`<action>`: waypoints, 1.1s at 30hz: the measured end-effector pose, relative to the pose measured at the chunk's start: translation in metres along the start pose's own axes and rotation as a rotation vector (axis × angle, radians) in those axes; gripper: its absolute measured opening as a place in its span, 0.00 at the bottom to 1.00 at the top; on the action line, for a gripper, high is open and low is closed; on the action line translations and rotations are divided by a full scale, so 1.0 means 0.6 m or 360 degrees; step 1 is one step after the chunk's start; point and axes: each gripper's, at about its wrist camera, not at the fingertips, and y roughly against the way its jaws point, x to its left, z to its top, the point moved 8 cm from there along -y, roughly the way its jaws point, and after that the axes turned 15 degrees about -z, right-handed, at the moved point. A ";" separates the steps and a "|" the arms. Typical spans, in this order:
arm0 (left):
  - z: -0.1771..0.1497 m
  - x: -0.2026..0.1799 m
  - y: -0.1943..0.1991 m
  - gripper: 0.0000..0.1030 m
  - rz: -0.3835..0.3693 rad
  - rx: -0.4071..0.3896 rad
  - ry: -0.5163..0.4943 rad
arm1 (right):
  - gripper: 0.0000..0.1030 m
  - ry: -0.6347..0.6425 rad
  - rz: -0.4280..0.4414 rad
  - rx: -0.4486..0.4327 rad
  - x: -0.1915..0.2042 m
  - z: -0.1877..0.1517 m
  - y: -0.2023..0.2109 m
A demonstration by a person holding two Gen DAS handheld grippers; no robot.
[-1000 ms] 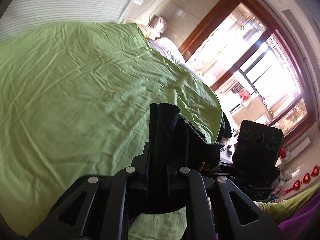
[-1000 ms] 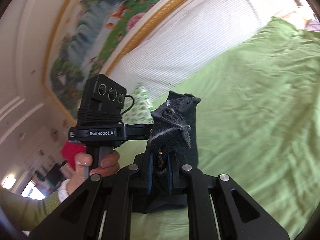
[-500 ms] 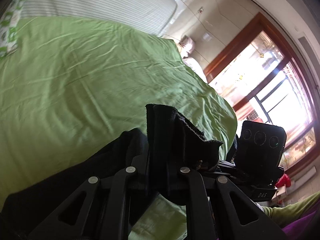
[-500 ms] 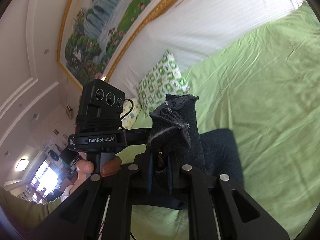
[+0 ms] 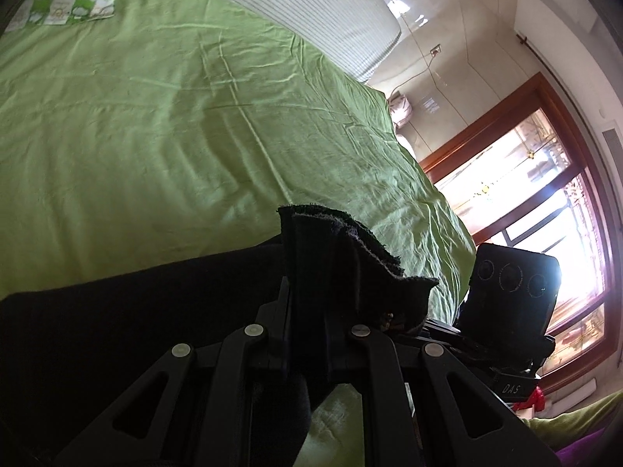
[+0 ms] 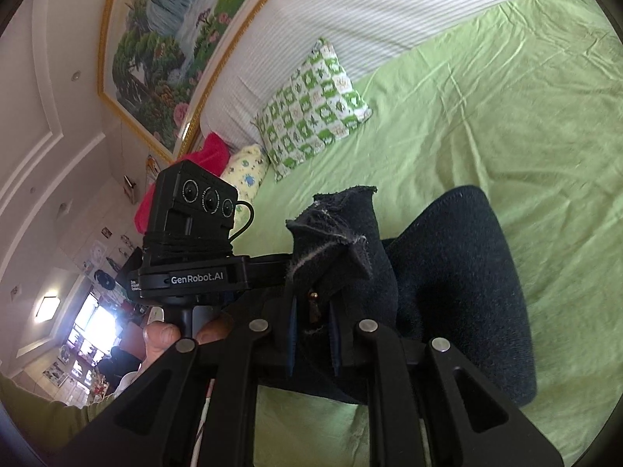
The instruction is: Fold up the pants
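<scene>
The black pants (image 5: pixel 117 323) spread over the green bed sheet (image 5: pixel 155 116) below and left of my left gripper (image 5: pixel 307 334). That gripper is shut on a bunched edge of the pants, which sticks up between its fingers. In the right wrist view my right gripper (image 6: pixel 311 334) is shut on another bunched edge of the pants (image 6: pixel 459 284), and the dark cloth drapes to its right onto the sheet (image 6: pixel 506 116). The two grippers are side by side: the other unit's camera block shows in each view.
A green-and-white patterned pillow (image 6: pixel 311 109) lies at the head of the bed, with a yellow pillow (image 6: pixel 245 167) and a red cloth (image 6: pixel 210 151) beside it. A striped headboard cushion (image 6: pixel 389 11) runs behind. A bright window with a wooden frame (image 5: pixel 545 202) is past the bed's right edge.
Both grippers have swung over the bed with the pants held. Much more of the black cloth now lies spread on the sheet in both views.
</scene>
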 end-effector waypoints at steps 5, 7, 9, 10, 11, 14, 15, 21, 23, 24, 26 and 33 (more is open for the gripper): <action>-0.008 0.016 0.003 0.14 -0.0010 -0.0015 0.0047 | 0.16 0.0018 -0.0011 0.0027 0.001 -0.005 -0.010; -0.011 0.018 0.007 0.15 -0.0006 -0.0021 0.0063 | 0.19 0.0015 -0.0010 0.0038 0.001 -0.006 -0.013; -0.016 0.022 0.013 0.16 0.0003 -0.0029 0.0070 | 0.29 0.0018 0.0013 0.0056 0.004 -0.009 -0.014; -0.019 0.024 0.018 0.16 0.0006 -0.0041 0.0075 | 0.32 0.0026 0.0026 0.0063 0.008 -0.010 -0.015; -0.023 0.025 0.026 0.16 0.0010 -0.0056 0.0083 | 0.34 0.0050 0.0021 0.0066 0.013 -0.012 -0.016; -0.034 0.031 0.043 0.15 0.0042 -0.0081 0.0103 | 0.39 0.0104 0.0027 0.0086 0.026 -0.019 -0.020; -0.038 0.034 0.048 0.15 0.0054 -0.0089 0.0111 | 0.39 0.0110 0.0028 0.0092 0.029 -0.021 -0.022; -0.077 0.054 0.106 0.15 0.0126 -0.0197 0.0202 | 0.40 0.0128 0.0044 0.0133 0.042 -0.033 -0.030; -0.091 0.057 0.134 0.15 0.0142 -0.0259 0.0232 | 0.40 0.0140 0.0056 0.0147 0.049 -0.037 -0.031; -0.098 0.059 0.150 0.15 0.0160 -0.0296 0.0251 | 0.40 0.0149 0.0054 0.0151 0.052 -0.039 -0.030; -0.109 0.059 0.178 0.15 0.0183 -0.0365 0.0277 | 0.40 0.0176 0.0065 0.0167 0.062 -0.042 -0.032; -0.159 0.058 0.264 0.15 0.0245 -0.0576 0.0377 | 0.40 0.0273 0.0110 0.0219 0.111 -0.050 -0.053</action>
